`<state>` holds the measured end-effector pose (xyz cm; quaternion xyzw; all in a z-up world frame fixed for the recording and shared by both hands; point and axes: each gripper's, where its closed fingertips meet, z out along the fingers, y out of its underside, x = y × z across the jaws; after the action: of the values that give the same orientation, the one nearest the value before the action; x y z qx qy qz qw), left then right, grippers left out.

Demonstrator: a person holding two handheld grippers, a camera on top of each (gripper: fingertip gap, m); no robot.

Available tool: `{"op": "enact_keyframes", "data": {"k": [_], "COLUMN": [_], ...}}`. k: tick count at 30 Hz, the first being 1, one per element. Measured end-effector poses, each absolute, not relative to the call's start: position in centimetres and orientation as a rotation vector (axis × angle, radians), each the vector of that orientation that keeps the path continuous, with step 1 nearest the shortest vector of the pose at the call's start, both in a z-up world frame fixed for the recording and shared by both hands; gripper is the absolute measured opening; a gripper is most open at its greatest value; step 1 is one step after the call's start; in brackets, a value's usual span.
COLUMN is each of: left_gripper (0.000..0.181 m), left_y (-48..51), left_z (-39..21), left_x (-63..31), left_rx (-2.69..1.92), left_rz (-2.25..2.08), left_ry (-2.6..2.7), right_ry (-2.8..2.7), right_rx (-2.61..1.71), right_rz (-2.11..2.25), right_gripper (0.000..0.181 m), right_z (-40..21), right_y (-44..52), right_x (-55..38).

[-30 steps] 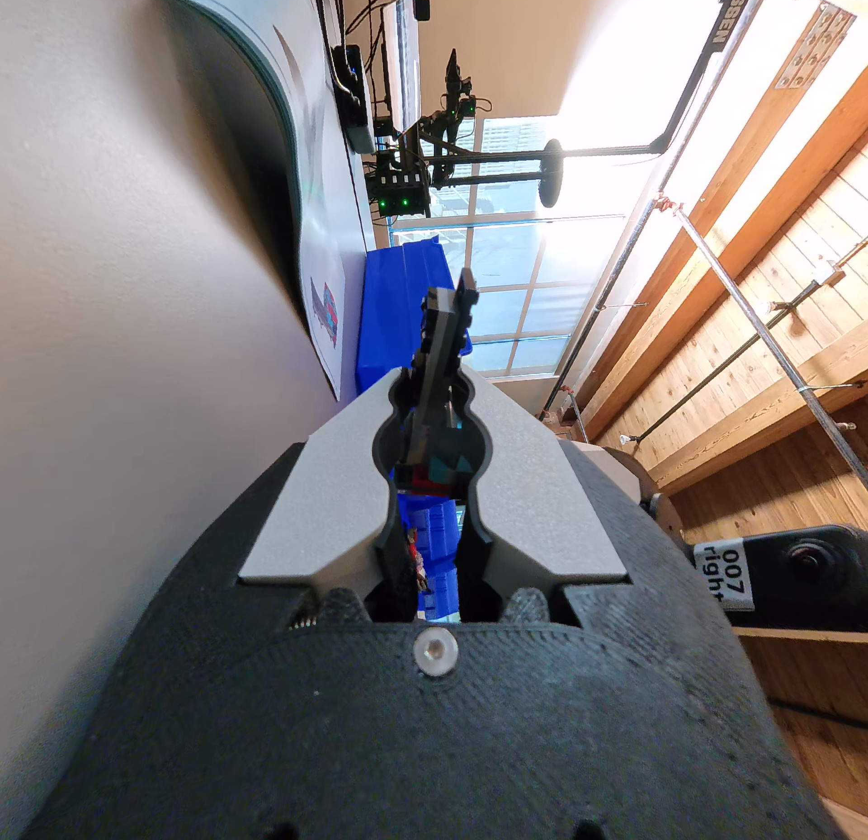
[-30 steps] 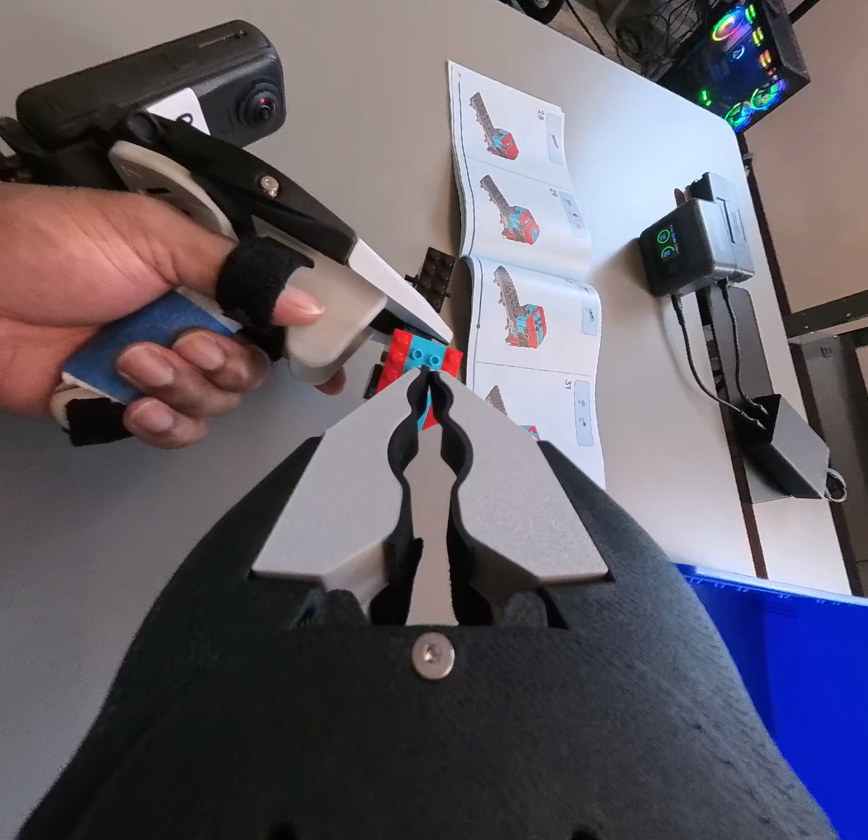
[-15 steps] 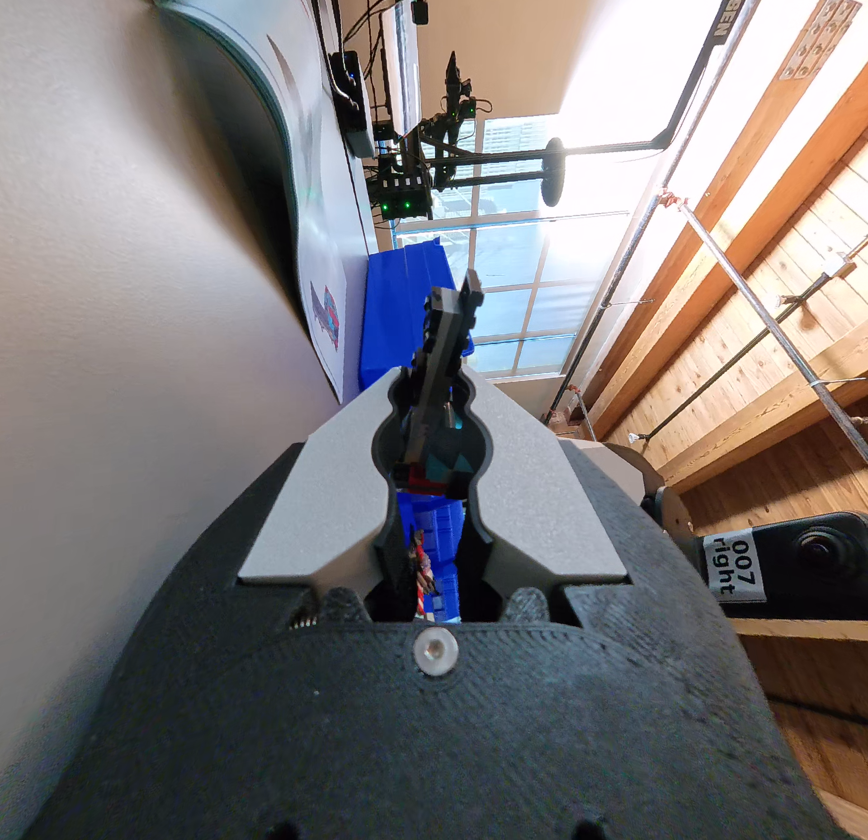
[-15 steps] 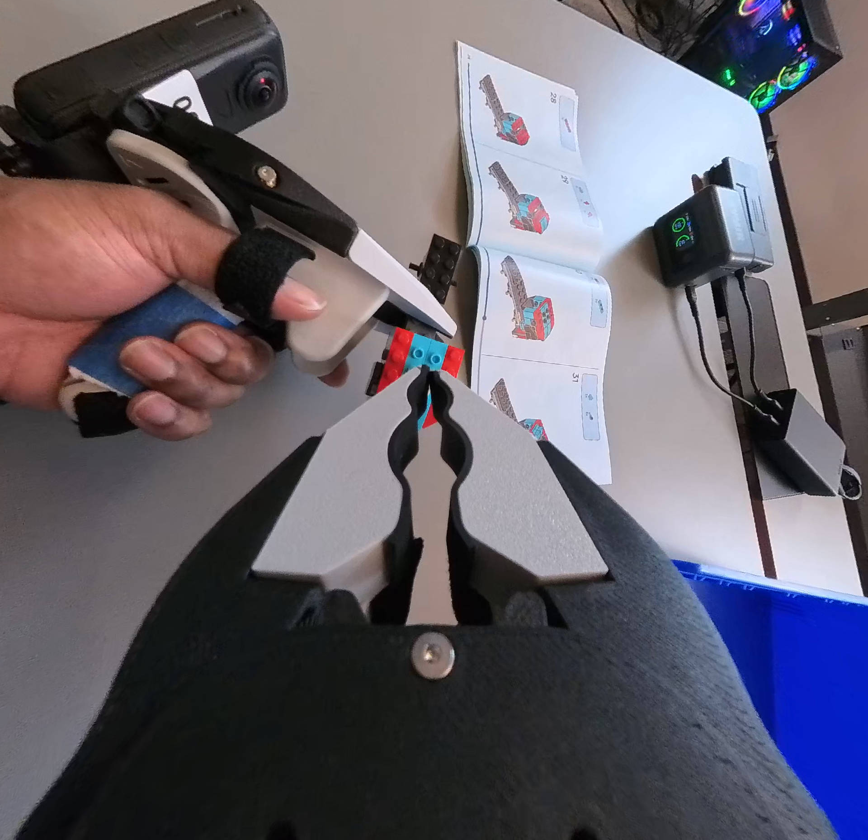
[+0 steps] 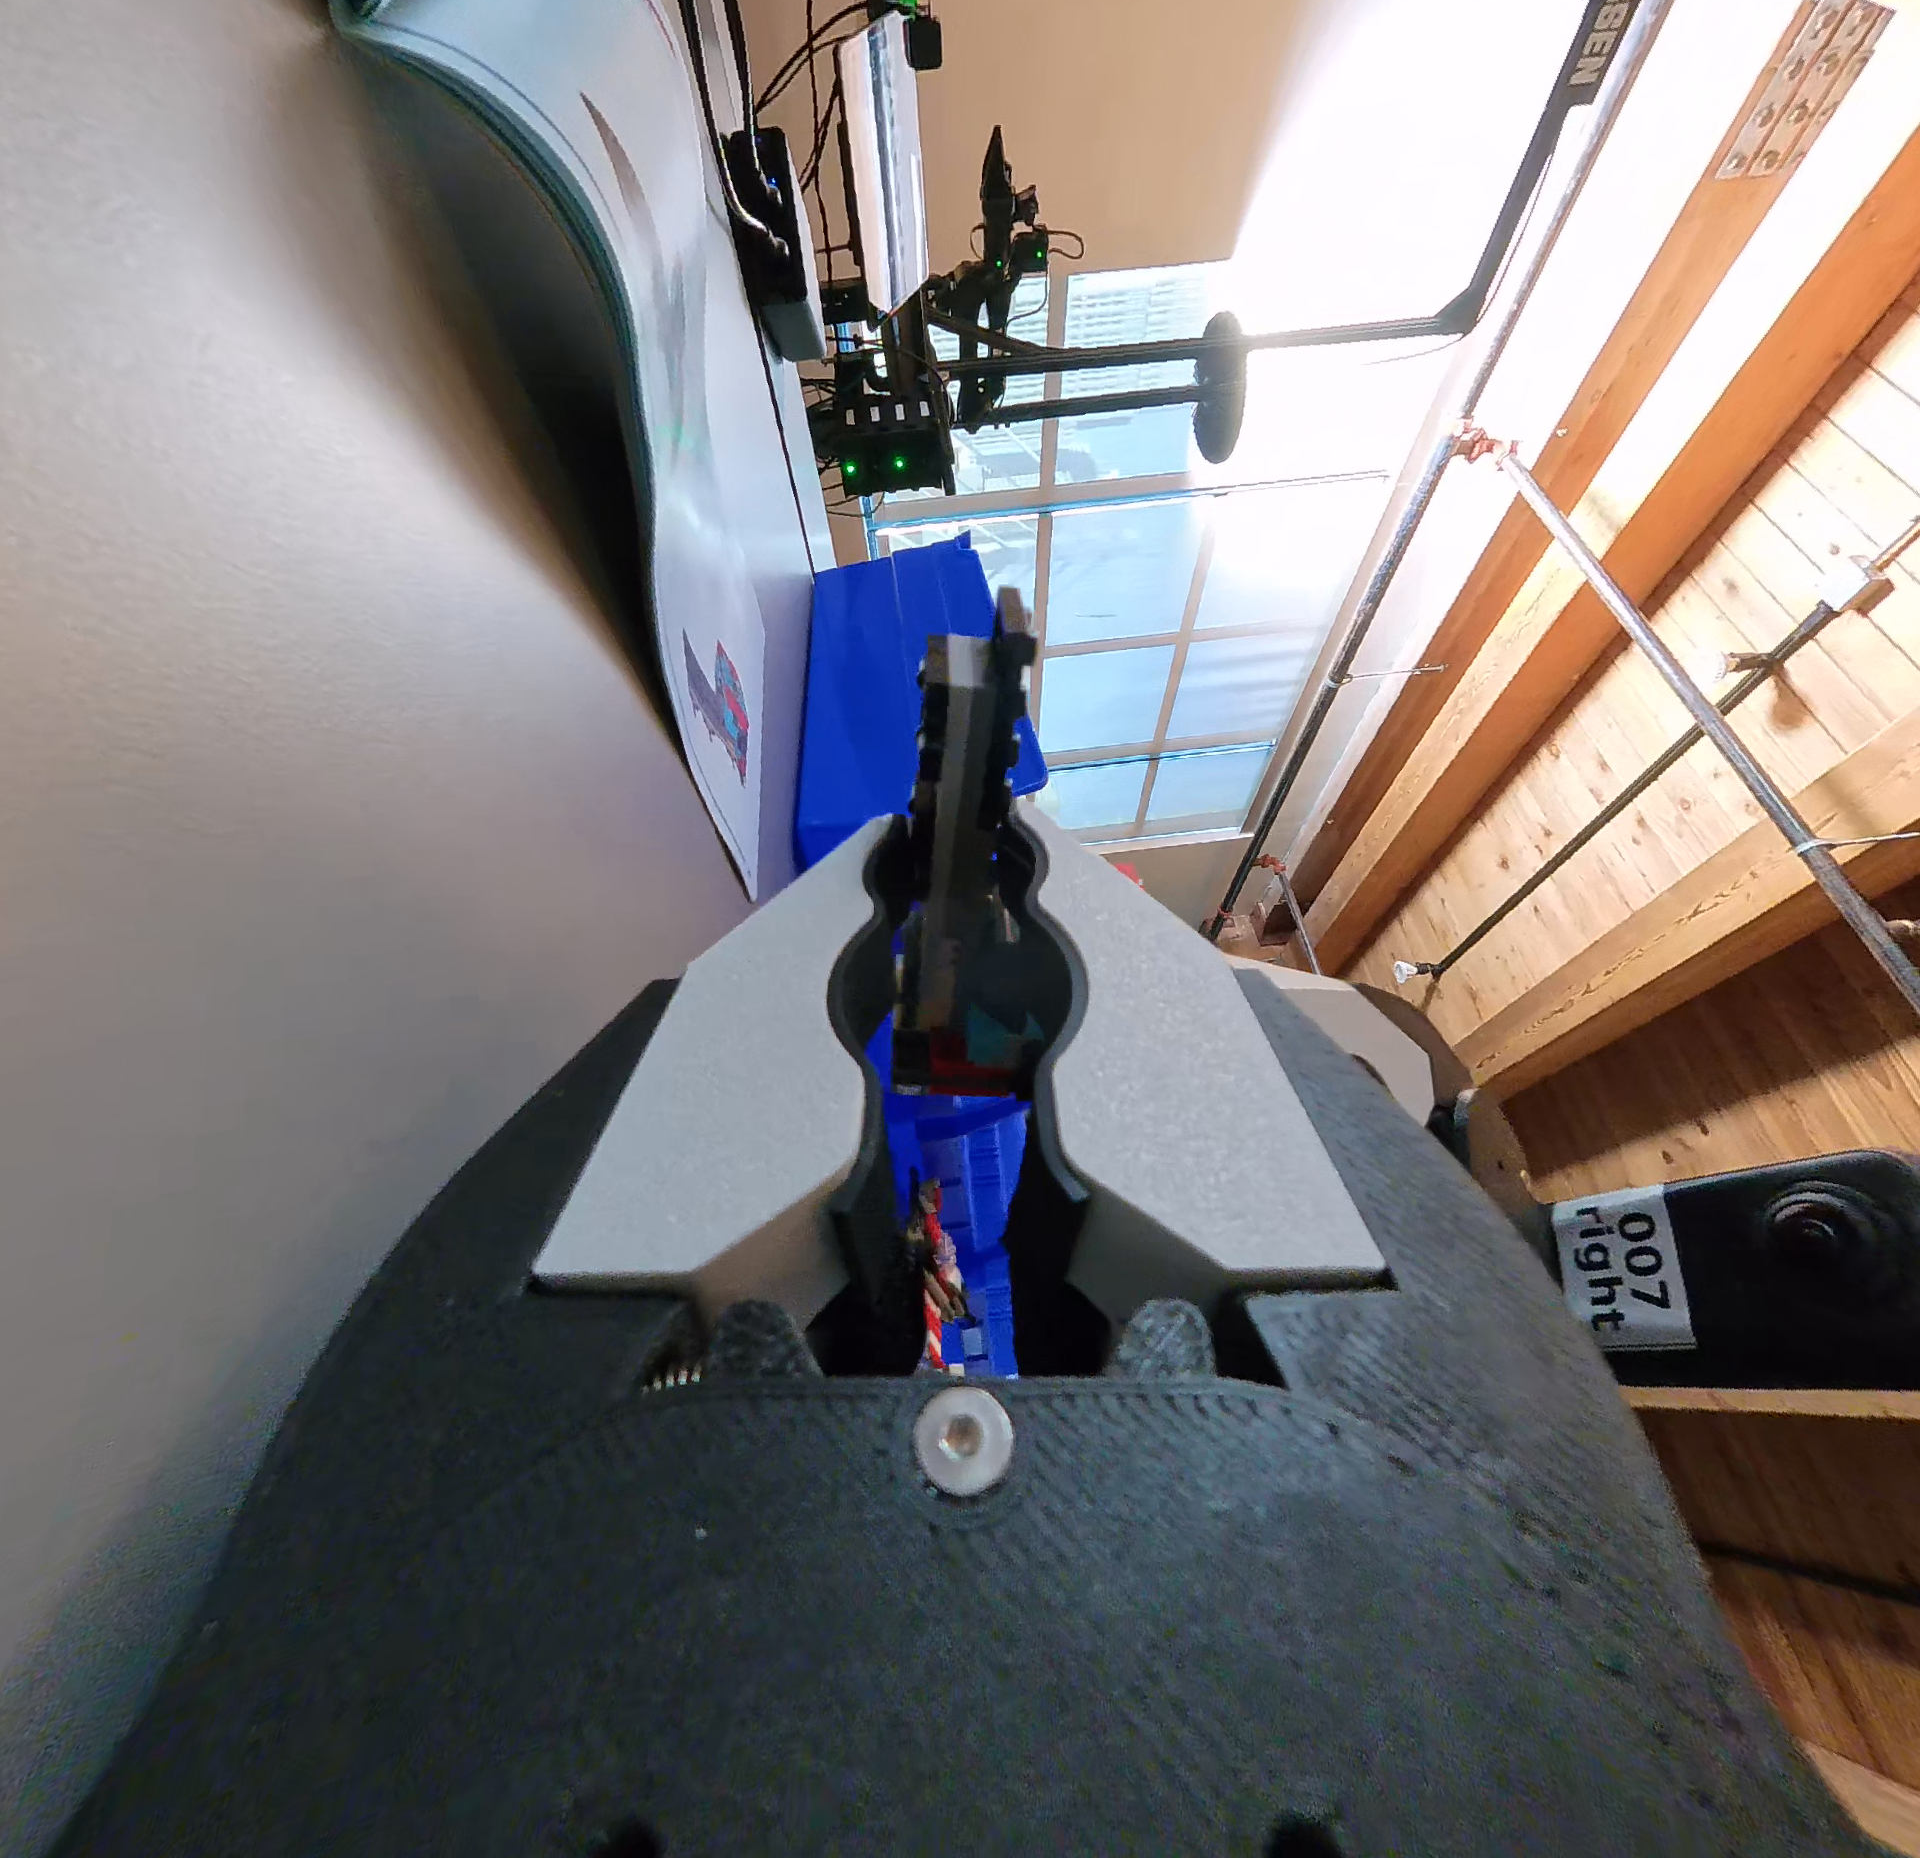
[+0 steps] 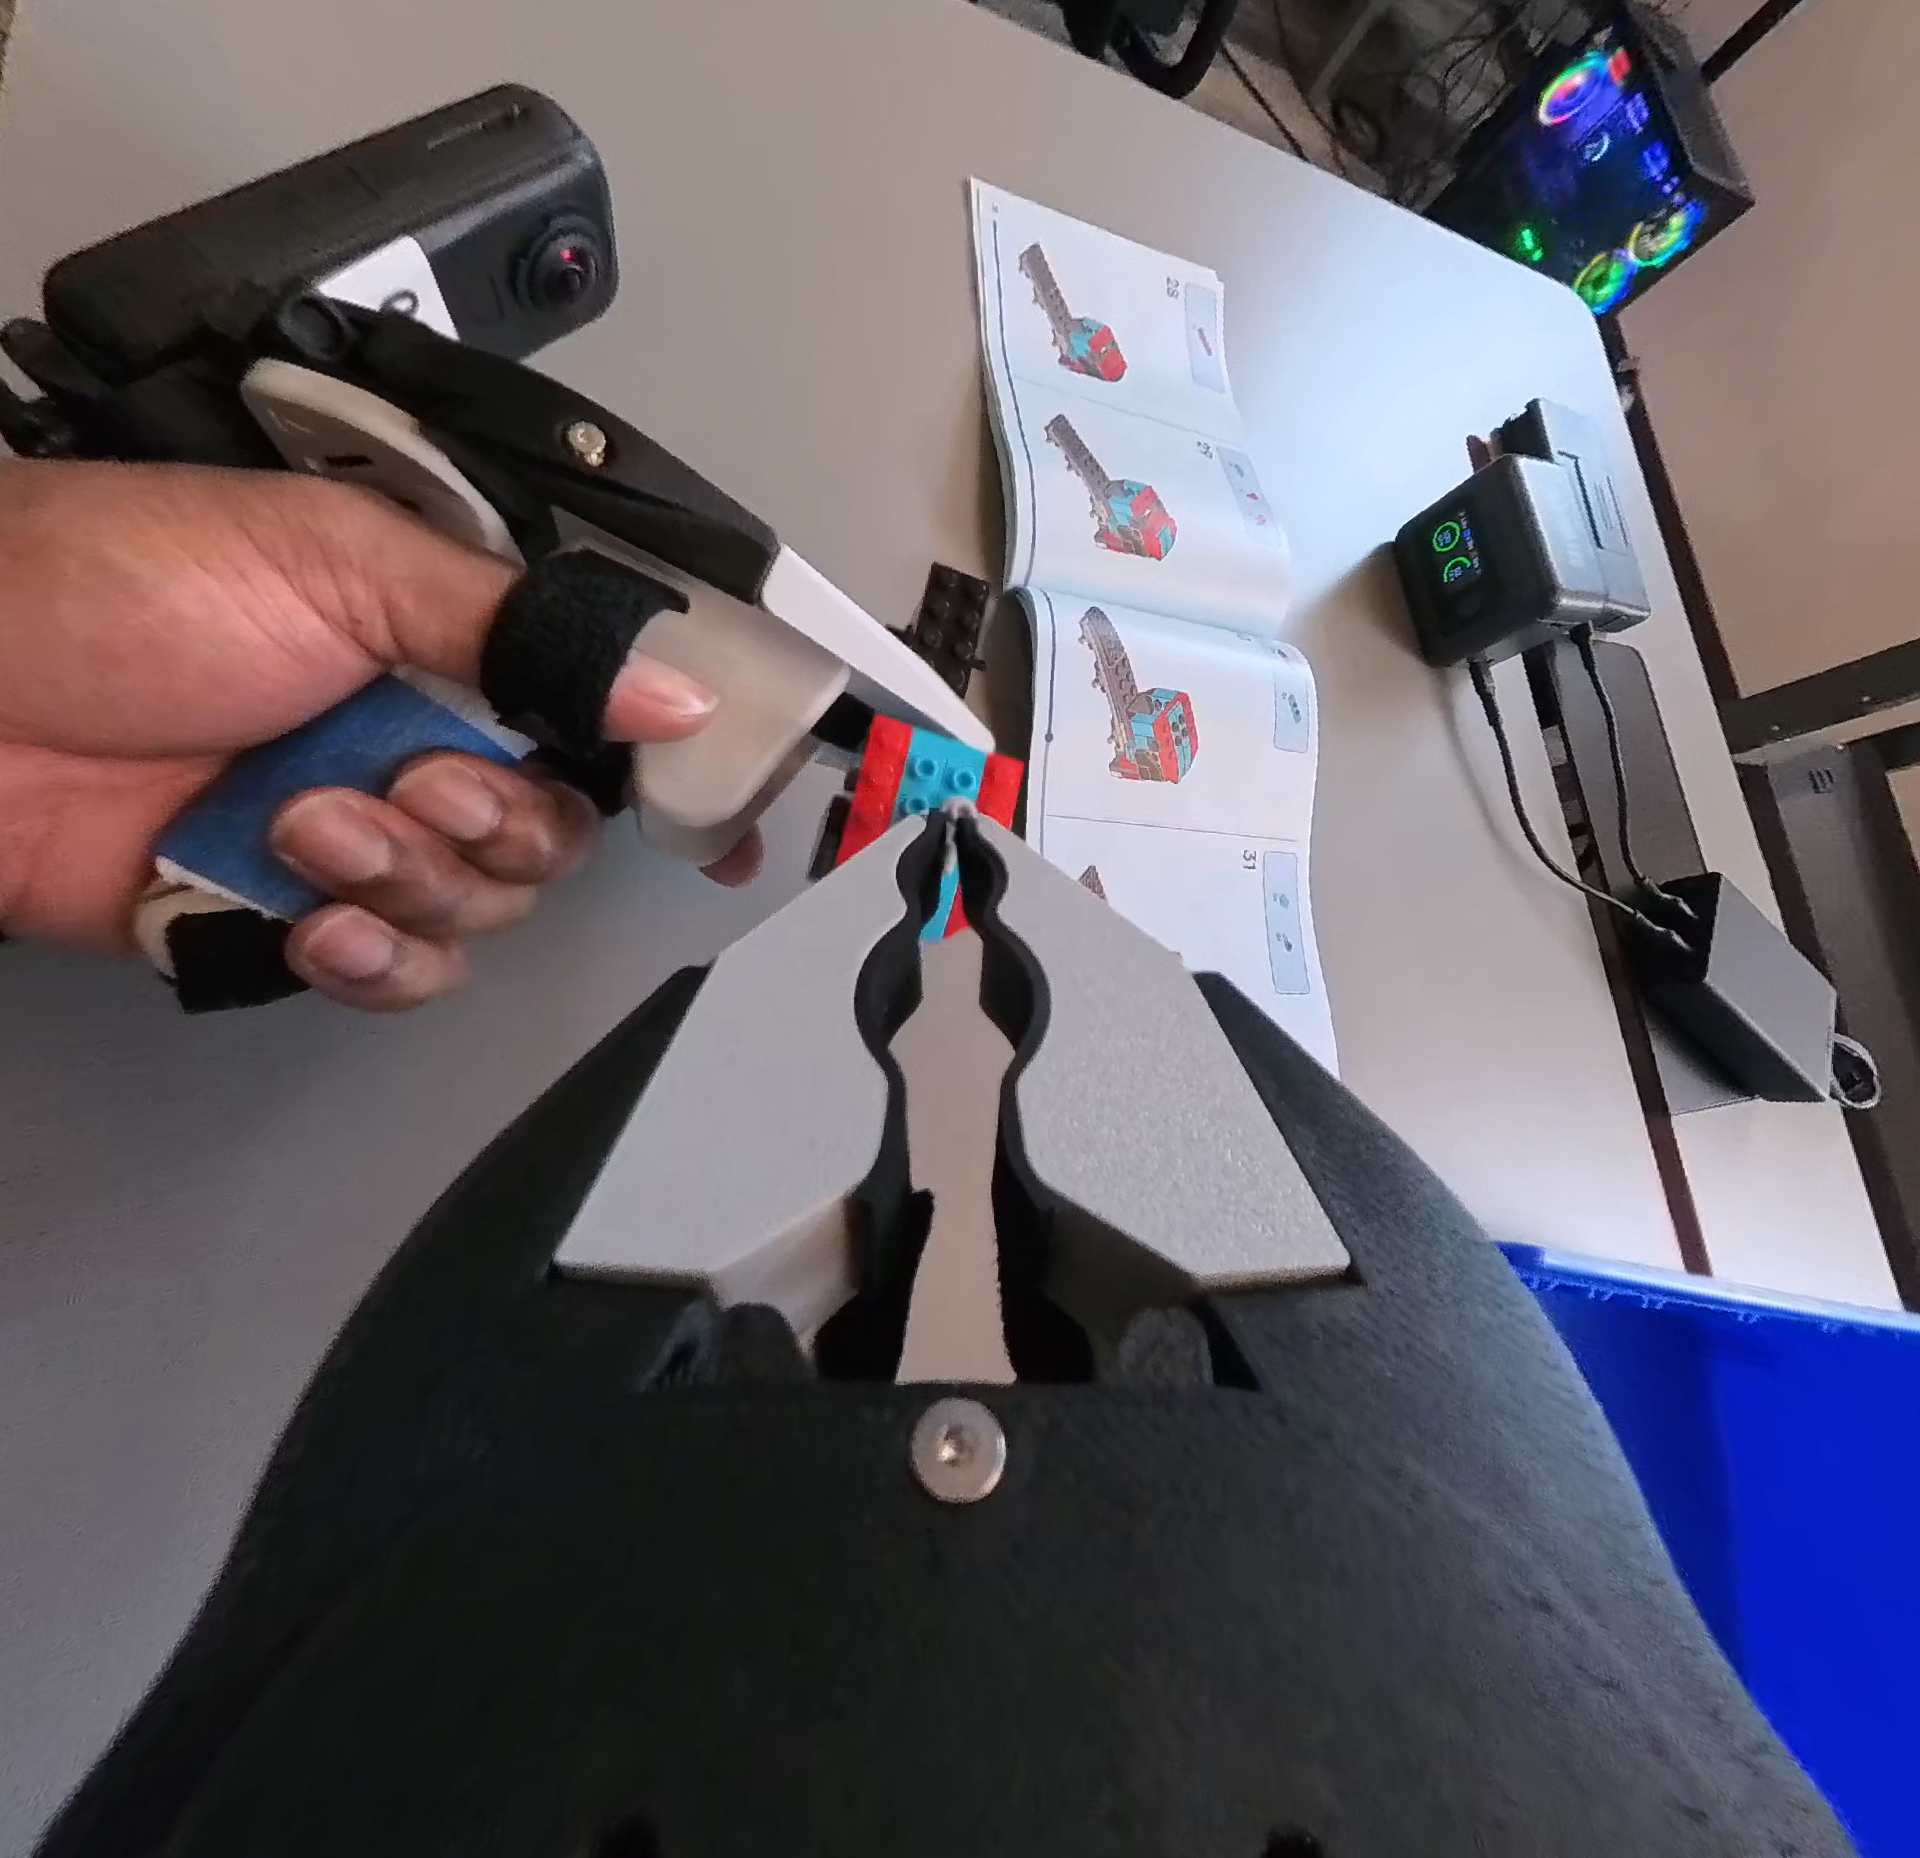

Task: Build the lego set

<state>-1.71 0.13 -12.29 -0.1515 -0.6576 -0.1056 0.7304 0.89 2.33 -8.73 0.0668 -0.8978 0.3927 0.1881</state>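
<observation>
My left gripper (image 5: 961, 842) is shut on the lego model (image 5: 971, 769), a long black part on a red and teal block. In the right wrist view a hand holds this left gripper (image 6: 935, 707) low over the table, with the red and teal block (image 6: 935, 780) sticking out below it. My right gripper (image 6: 951, 821) is shut on a small light grey piece (image 6: 954, 809). Its tips rest against the studded top of the block. The rest of the model is hidden behind the left gripper's fingers.
An open instruction booklet (image 6: 1143, 561) lies just beyond the model, with a loose black lego piece (image 6: 951, 613) beside it. A power pack (image 6: 1507, 561) and a grey box (image 6: 1745, 1019) with cables sit to the right. A blue bin (image 6: 1766, 1496) stands at the near right. About 5 centimeters separates my left fingertips from my right.
My right gripper has moved in a little, bringing its tips onto the top of the red and teal block. The left gripper keeps its hold and has barely shifted.
</observation>
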Motion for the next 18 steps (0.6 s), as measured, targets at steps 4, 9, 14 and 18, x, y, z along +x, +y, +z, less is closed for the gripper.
{"op": "enact_keyframes", "data": {"k": [4,9,14,18], "left_gripper": [0.015,0.015,0.015,0.015], "left_y": [-0.1,-0.1,0.1,0.3], "left_z": [-12.2,-12.1,-12.1,-12.0], "left_x": [-1.7,-1.7,-1.6,-1.6], "left_rx": [-0.314,-0.312,-0.331,-0.348], "left_rz": [-0.249,-0.254,-0.243,-0.234], "left_ry": [-1.436,-1.430,-1.428,-1.426], "right_ry": [-2.515,-2.525,-2.533,-2.549], "right_rx": [0.131,0.096,0.108,0.123], "right_rz": [1.158,1.225,1.234,1.203], "right_gripper": [0.004,0.004,0.003,0.004], "right_z": [-8.3,-7.7,-7.7,-8.2], "right_y": [2.9,3.1,2.6,2.5], "right_x": [0.5,0.8,1.0,0.9]}}
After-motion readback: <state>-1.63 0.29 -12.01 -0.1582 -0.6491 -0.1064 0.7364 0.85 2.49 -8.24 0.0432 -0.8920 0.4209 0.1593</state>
